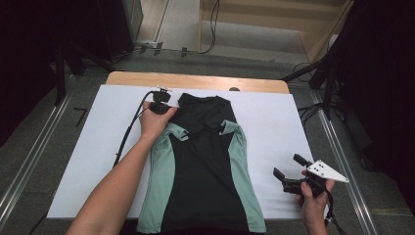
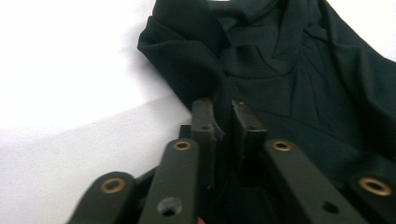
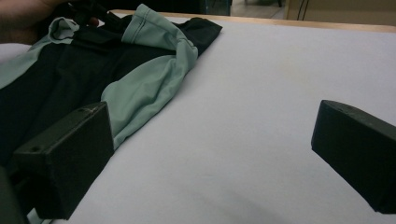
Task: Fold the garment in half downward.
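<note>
Two grippers work over one garment, a black shirt with pale green side panels (image 1: 200,166), spread flat on the white sheet (image 1: 274,122) that covers the worktop (image 1: 195,80).

The left gripper (image 2: 226,119) sits at the shirt's upper left corner, near the collar. Its fingers (image 2: 203,126) are drawn almost together, with only a narrow slot between them, and a fold of the black cloth is pinched in that slot; the rest of the black fabric bunches just beyond and to the right of the fingertips, with bare white sheet to their left.

The right gripper (image 1: 289,169) is held well apart from the shirt, off its lower right edge, over bare sheet. Its fingers (image 3: 70,154) stand wide open with nothing between them; a green panel lies just past the left finger without touching it.

From above, the whole shirt and both hands (image 1: 155,120) can be taken in. The left gripper view alone gives the pinch on the cloth; the right gripper view gives the rumpled green sleeve (image 3: 154,74) from the side.
</note>
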